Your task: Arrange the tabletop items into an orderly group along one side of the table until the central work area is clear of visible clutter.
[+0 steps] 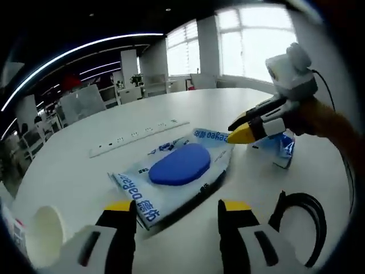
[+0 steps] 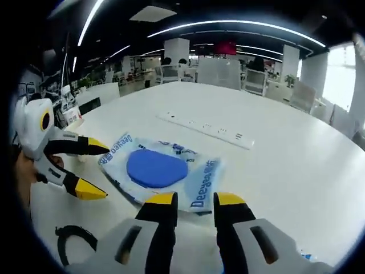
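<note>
A flat white-and-blue wet-wipe pack [image 1: 182,168] with a blue oval lid lies on the white table [image 1: 85,177]. My left gripper [image 1: 178,211] stands open just short of the pack's near edge. The right gripper [image 1: 236,130] comes in from the right, its yellow tips a little apart at the pack's far corner. In the right gripper view the pack [image 2: 157,168] lies straight ahead and the right gripper [image 2: 195,200] stands over its near edge, jaws narrowly open. The left gripper [image 2: 98,171] is wide open at the pack's left end.
A white power strip [image 1: 137,137] [image 2: 205,128] lies beyond the pack. A black cable loop [image 1: 302,217] [image 2: 68,237], a small blue-and-white packet [image 1: 282,145] and a white paper cup [image 1: 45,234] sit near the grippers. Office desks and chairs stand beyond the table.
</note>
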`<state>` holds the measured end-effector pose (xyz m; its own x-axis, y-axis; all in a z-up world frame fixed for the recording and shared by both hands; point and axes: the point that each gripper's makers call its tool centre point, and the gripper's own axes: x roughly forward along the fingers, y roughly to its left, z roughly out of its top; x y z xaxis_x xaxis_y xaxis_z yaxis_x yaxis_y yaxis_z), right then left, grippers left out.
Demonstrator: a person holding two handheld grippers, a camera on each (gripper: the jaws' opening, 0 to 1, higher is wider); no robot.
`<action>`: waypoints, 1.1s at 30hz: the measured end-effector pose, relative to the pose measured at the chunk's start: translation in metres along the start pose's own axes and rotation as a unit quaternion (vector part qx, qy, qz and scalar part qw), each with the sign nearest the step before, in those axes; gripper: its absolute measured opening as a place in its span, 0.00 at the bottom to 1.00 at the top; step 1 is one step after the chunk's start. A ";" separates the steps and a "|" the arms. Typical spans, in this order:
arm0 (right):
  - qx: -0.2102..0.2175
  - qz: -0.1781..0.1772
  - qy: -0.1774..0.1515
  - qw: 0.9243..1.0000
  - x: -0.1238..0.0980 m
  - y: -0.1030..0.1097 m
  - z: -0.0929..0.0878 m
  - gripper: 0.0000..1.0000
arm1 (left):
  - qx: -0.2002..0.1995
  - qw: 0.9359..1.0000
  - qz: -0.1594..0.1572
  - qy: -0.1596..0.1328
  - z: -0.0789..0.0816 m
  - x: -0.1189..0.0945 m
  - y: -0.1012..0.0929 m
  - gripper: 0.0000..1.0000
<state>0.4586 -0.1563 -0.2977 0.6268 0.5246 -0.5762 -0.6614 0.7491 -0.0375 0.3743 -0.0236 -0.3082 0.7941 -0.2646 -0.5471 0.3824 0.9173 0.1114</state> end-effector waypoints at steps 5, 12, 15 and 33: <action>0.019 0.006 -0.004 1.000 0.000 -0.001 -0.002 0.19 | -0.005 1.000 0.010 -0.003 -0.001 -0.001 0.007 0.51; 0.019 0.005 0.011 1.000 0.005 -0.006 -0.006 0.16 | -0.021 1.000 0.009 -0.002 -0.006 0.002 0.010 0.49; 0.023 -0.004 0.006 1.000 0.005 -0.008 -0.007 0.19 | -0.024 1.000 0.010 -0.005 -0.004 0.001 0.008 0.51; -0.001 0.002 0.007 1.000 0.006 -0.008 -0.012 0.01 | 0.017 0.998 0.052 0.013 -0.009 0.006 0.023 0.30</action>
<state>0.4627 -0.1637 -0.3105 0.6181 0.5228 -0.5870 -0.6655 0.7455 -0.0367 0.3833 -0.0014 -0.3163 0.8178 -0.1593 -0.5529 0.3139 0.9288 0.1967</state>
